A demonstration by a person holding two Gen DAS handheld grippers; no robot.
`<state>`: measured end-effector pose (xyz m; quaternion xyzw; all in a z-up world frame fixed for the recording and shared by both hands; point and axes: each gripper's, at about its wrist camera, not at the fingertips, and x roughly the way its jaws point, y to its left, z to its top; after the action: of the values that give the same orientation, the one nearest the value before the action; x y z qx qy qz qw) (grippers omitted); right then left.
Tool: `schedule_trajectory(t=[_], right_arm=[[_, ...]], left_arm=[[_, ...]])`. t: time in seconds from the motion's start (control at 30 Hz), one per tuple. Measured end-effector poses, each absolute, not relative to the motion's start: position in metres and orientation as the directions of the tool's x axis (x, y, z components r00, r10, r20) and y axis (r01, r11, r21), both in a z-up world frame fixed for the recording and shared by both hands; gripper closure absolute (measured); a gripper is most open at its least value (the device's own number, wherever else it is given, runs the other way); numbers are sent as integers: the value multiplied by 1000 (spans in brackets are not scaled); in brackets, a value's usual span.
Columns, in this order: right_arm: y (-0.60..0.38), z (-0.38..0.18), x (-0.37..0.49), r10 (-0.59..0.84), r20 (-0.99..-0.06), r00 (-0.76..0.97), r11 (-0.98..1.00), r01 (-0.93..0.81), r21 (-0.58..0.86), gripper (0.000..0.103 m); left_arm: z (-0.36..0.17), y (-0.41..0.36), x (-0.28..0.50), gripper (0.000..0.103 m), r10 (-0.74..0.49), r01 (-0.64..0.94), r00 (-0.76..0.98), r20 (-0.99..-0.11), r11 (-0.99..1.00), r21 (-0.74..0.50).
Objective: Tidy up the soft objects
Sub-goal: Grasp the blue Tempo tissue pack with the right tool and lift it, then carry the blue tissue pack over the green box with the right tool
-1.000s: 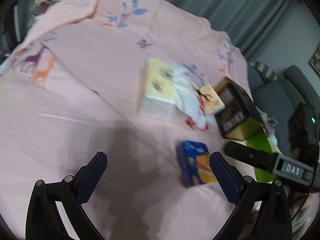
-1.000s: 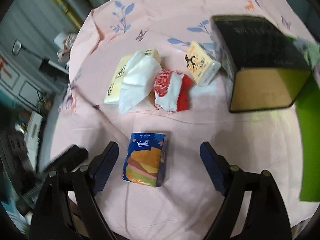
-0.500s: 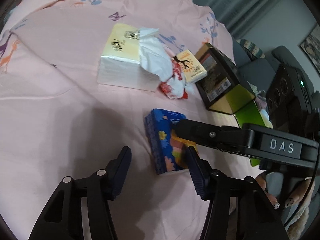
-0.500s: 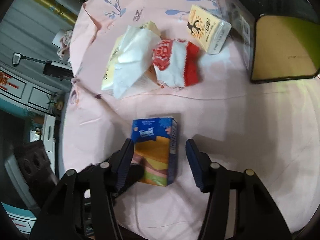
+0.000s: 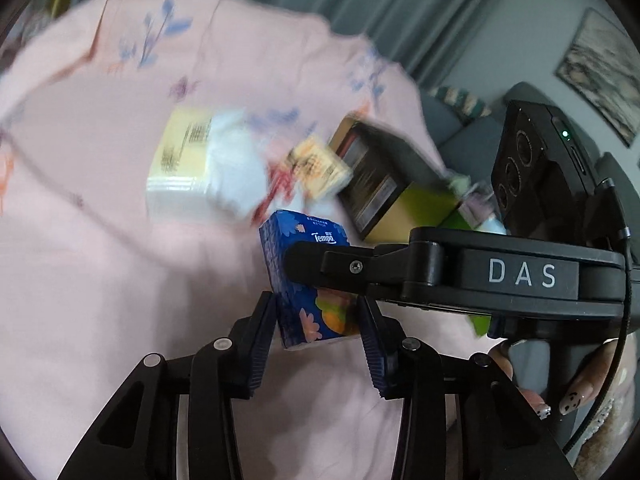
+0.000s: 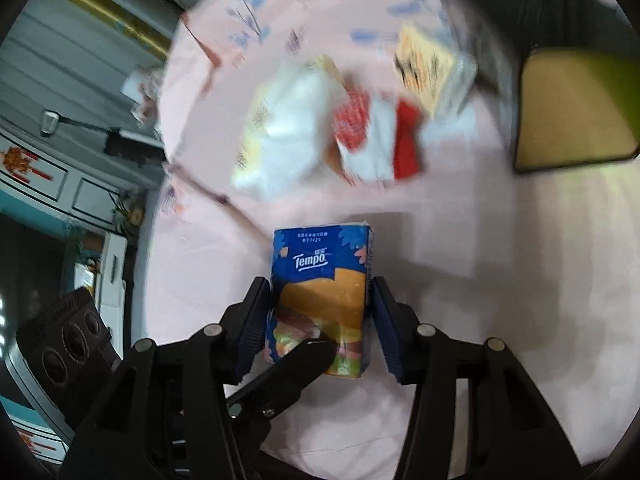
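Note:
A blue Tempo tissue pack (image 5: 308, 312) (image 6: 320, 280) is held a little above the pink cloth (image 5: 100, 280), casting a shadow on it. My left gripper (image 5: 318, 304) has its jaws closing on the pack's lower end, pads against both sides. My right gripper (image 6: 322, 292) grips the same pack across its width, jaws also closing. In the left wrist view one right finger (image 5: 320, 264) crosses the pack's face. Further back, blurred, lie a pale yellow tissue pack (image 5: 180, 168), loose white tissue (image 6: 292, 136), a red and white pack (image 6: 376, 140) and a small yellow pack (image 6: 428, 64).
A black box with a green and tan inside (image 5: 384, 184) (image 6: 560, 100) lies open on its side at the cloth's right. A grey sofa (image 5: 460, 132) and curtains stand behind. A hand with painted nails (image 5: 576, 396) holds the right gripper's handle. Cabinets (image 6: 60, 184) are beyond the cloth's left edge.
Both grippers went from wide open to closed around the blue pack. My left gripper swung in from beside it. The pack has come up off the cloth.

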<state>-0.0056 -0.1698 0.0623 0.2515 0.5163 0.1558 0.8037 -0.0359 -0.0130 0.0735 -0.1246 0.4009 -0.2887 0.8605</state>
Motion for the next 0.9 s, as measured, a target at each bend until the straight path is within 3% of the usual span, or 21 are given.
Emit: schedule_trajectory(t=[0.2, 0.37, 0.67, 0.9], right_arm=[[-193, 129, -24, 418, -675, 608, 871, -56, 489, 53], [-237, 167, -48, 286, -609, 740, 908, -6, 419, 52], [-337, 182, -90, 54, -552, 832, 884, 218, 415, 52], [-393, 174, -120, -92, -562, 822, 806, 393, 442, 51]], left_arm=[[125, -45, -43, 61, -656, 514, 575, -488, 754, -409], [151, -93, -36, 61, -739, 617, 529, -417, 672, -409], [168, -208, -36, 61, -858, 784, 332, -392, 482, -391], [162, -275, -41, 61, -895, 842, 154, -418, 341, -419]])
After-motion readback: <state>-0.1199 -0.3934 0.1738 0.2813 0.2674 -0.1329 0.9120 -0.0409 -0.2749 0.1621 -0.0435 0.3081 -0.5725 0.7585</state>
